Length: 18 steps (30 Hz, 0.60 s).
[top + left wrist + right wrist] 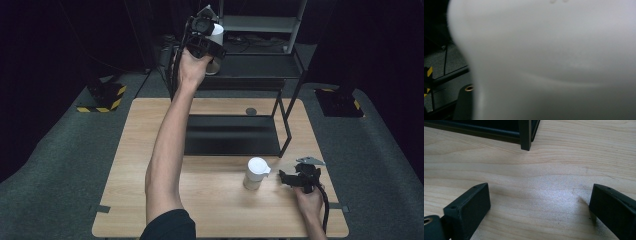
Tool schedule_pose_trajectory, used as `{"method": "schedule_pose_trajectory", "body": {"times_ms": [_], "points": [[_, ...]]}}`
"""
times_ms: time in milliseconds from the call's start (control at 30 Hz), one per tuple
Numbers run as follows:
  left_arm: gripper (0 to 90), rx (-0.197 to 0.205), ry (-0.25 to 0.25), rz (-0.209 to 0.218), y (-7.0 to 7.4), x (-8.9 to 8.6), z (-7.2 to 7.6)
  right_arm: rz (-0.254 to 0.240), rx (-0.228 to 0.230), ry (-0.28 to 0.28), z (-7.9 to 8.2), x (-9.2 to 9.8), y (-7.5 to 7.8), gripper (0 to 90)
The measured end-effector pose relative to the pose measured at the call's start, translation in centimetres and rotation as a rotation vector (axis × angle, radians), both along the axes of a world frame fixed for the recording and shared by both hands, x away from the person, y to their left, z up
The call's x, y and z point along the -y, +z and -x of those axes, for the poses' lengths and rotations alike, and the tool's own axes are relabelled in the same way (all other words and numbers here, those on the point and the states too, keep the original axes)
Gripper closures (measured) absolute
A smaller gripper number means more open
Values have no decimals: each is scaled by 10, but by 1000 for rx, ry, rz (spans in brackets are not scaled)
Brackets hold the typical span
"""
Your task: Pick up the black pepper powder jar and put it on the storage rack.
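— Reaching high, the left gripper (pixel 206 35) is up at the black metal shelf unit (pixel 260 65), right against a white cup (pixel 216 37) at the middle shelf. Is it gripping that cup?

— I cannot tell. In the left gripper view a smooth, blurred white surface (pixel 554 62) sits hard up against the camera and hides the jaws, so the cup is at least extremely close.

— And the other hand?

— The right gripper (pixel 285 178) sits low over the wooden table (pixel 210 210), held in the right hand (pixel 309 200), its jaws spread wide with nothing between them. In the right gripper view bare pale wood (pixel 536 195) with fine grain lies between the two blocky, matte black jaws, and a square black foot of the shelf frame (pixel 525 137) stands on the wood beyond.

— Anything near it?

— A second cup (pixel 255 173), upright, with a white lid and pale tan body, stands just beside the jaw tips on the gripper's left, apart from them.

— Shapes?

— Both cups are round; the shelf is flat dark plates on thin straight legs.
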<state>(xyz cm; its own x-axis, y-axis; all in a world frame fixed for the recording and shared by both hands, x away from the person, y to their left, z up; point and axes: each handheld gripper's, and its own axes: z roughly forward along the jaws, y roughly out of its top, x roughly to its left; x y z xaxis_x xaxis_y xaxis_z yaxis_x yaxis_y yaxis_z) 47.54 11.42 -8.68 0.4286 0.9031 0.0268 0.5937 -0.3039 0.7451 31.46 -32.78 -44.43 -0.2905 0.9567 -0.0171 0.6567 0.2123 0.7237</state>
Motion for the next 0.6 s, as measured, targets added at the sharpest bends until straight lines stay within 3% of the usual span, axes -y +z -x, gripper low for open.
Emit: {"method": "schedule_pose_trajectory", "body": {"times_ms": [300,600], "points": [[306,11,-9,32,-6,-10,4,1,1,1,0,0,0,28],[306,18,-14,25,-7,-9,5,1,0,0,0,0,0,28]]}}
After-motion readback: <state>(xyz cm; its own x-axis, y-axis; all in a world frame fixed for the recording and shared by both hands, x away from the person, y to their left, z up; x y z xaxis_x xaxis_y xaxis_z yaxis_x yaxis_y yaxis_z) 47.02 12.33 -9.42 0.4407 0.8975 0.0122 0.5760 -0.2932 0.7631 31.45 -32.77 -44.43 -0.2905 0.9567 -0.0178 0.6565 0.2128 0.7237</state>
